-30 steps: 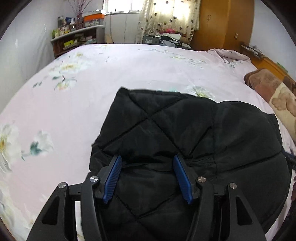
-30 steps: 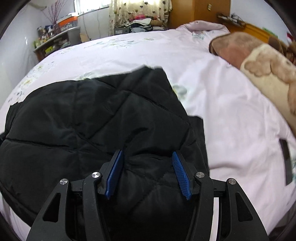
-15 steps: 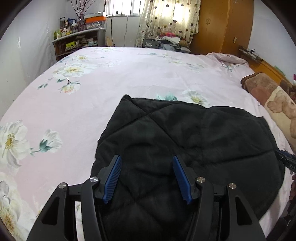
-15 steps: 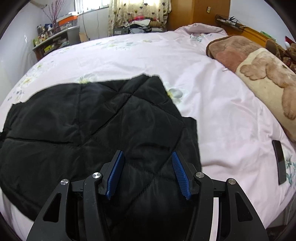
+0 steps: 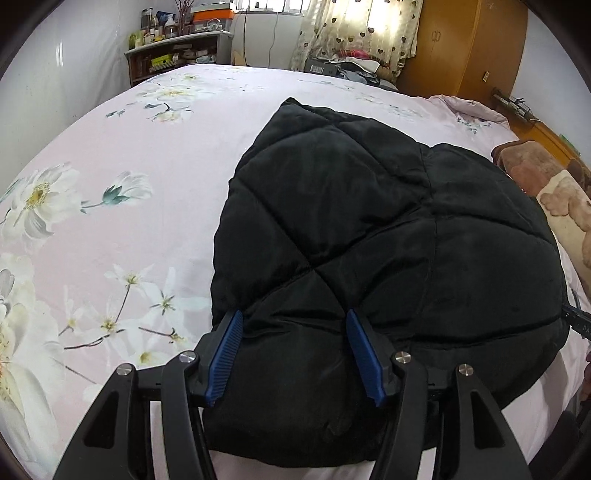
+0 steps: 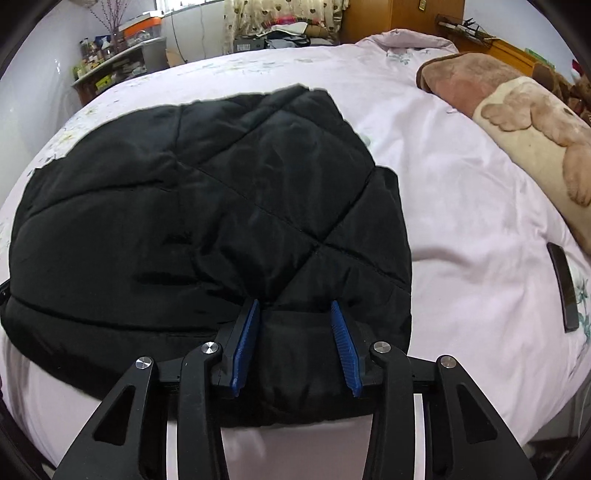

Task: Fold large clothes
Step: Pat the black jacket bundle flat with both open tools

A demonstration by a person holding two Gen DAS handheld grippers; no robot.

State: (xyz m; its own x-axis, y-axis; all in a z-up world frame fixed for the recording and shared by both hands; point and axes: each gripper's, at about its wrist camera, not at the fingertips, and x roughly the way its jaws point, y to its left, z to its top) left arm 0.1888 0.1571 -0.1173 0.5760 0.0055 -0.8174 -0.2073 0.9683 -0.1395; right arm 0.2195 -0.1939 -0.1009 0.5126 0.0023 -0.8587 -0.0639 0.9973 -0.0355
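A pink floral bedsheet point(image 5: 155, 206) covered the bed, with a cluttered shelf point(image 5: 177, 48) at eleven o'clock, heart-print curtains point(image 5: 365, 26) at twelve and a wooden wardrobe point(image 5: 469, 48) at one. No writing was legible. The black quilted jacket point(image 5: 388, 236) lay folded on the sheet. The left gripper point(image 5: 293, 356) and right gripper point(image 6: 295, 345) stood spread apart, padding bulging between their blue pads.

Daylight comes in through the curtains point(image 5: 354, 33) at the far wall and makes them glow very bright. The bed point(image 5: 122, 192) looks pale and evenly lit. The black jacket point(image 6: 207, 206) is so dark its folds hardly show. Both pictures bend round, with black corners.
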